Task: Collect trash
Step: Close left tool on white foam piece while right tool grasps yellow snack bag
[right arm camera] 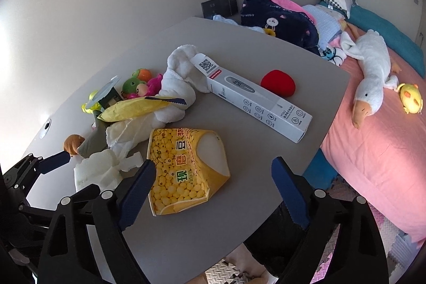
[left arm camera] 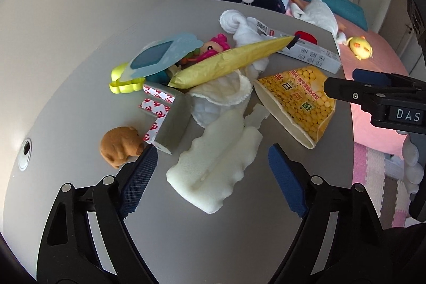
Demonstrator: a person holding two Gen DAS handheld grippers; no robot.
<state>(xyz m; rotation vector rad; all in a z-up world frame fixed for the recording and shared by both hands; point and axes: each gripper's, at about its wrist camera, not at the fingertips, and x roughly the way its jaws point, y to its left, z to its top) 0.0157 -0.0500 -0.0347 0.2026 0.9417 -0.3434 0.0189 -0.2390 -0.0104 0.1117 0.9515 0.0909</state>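
A grey table (left arm camera: 80, 65) holds a heap of trash and toys. My left gripper (left arm camera: 213, 167) is open, its jaws on either side of a white foam piece (left arm camera: 213, 169). My right gripper (right arm camera: 213, 182) is open just above the near edge of a yellow soybean-milk bag (right arm camera: 181, 175), which also shows in the left wrist view (left arm camera: 300, 97). A long yellow wrapper (left arm camera: 226, 63) lies across white cloths (left arm camera: 221, 97). A white thermometer box (right arm camera: 255, 103) lies further back. The right gripper also shows in the left wrist view (left arm camera: 343, 87).
Toys sit in the heap: a brown bear (left arm camera: 119, 148), a pink doll (left arm camera: 215, 47), a yellow cookie cutter (left arm camera: 125, 81), a blue card (left arm camera: 162, 55), a red sponge (right arm camera: 278, 83). Grey foam with tape (left arm camera: 170, 124) lies left. A pink bed (right arm camera: 378, 151) with a plush goose (right arm camera: 370, 87) borders the table's right edge.
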